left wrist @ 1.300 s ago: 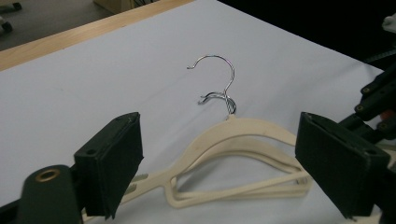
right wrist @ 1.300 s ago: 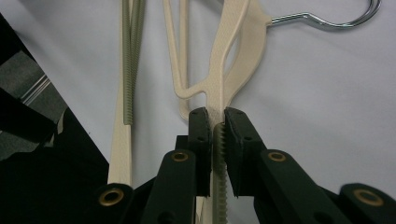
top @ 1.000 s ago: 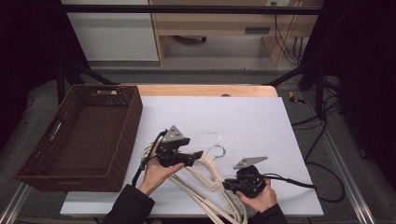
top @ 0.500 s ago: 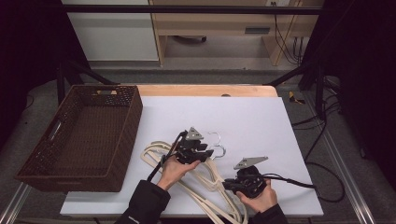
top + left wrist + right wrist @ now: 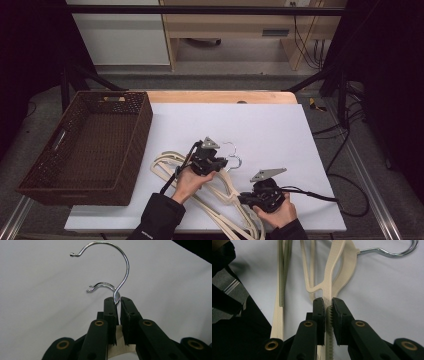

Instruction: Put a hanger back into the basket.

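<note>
My left gripper point(image 5: 220, 163) sits near the middle of the desk point(image 5: 270, 125), a little toward the near edge. In the left gripper view its jaws are clamped on the stem of a chrome hook point(image 5: 119, 272), right where the wire rises out of a cream hanger neck. The hook curls up and over to the left. A second, smaller pair of hook tips point(image 5: 100, 286) shows just behind it, lying against the white surface.

My right gripper point(image 5: 243, 199) is nearer and to the right, close to the desk's near edge. In the right gripper view its jaws are shut on a ribbed arm of a hanger point(image 5: 331, 282), the notched edge running down between the pads. That arm climbs away to a shoulder with another hook point(image 5: 394, 251) pointing right. Other cream arms lie just to the left, some touching each other, and my dark sleeve point(image 5: 229, 315) fills the left corner.

From the high view the hangers point(image 5: 170, 167) are a loose cream bundle, spread from left of my left hand point(image 5: 189, 181) down past my right hand point(image 5: 280, 212) to the near edge. How many there are I cannot tell.

A brown basket point(image 5: 60, 150) stands on the left, overhanging the desk's left edge, well apart from both grippers.
</note>
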{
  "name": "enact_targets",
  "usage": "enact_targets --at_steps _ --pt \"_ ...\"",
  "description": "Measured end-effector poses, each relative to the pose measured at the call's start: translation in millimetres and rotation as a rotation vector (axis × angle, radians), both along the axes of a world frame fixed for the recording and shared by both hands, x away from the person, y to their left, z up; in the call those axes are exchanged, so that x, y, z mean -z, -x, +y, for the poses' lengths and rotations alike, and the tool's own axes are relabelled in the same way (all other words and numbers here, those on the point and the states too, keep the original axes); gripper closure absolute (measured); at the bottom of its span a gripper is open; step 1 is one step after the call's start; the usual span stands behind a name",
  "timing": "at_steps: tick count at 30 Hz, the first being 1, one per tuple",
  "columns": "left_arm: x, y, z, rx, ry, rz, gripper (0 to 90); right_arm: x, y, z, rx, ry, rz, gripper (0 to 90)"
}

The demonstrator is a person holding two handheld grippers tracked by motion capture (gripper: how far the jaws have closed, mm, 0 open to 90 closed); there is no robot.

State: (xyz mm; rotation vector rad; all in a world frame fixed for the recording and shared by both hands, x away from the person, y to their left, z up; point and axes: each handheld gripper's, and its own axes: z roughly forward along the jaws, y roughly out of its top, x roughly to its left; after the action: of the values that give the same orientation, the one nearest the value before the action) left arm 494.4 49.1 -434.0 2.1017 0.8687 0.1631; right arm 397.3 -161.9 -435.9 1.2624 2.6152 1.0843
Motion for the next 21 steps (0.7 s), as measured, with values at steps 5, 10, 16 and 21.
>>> enact_targets --at_steps 5,10,16,21 --pt "-5.9 7.7 1.0 -0.020 -0.006 -0.027 83.2 -0.4 0.9 -0.7 -0.014 -0.015 -0.001 81.3" --pt "-12.7 19.9 5.8 -0.033 -0.004 -0.060 83.3 -1.3 5.2 -2.5 -0.040 -0.039 -0.008 80.5" --pt "-25.3 31.1 13.7 -0.045 0.011 -0.100 83.3 -2.3 4.7 -2.9 -0.083 -0.096 -0.033 59.9" --pt "-33.8 37.7 17.8 -0.045 0.001 -0.119 83.4 -15.3 -1.2 -7.4 -0.064 -0.205 -0.078 46.1"
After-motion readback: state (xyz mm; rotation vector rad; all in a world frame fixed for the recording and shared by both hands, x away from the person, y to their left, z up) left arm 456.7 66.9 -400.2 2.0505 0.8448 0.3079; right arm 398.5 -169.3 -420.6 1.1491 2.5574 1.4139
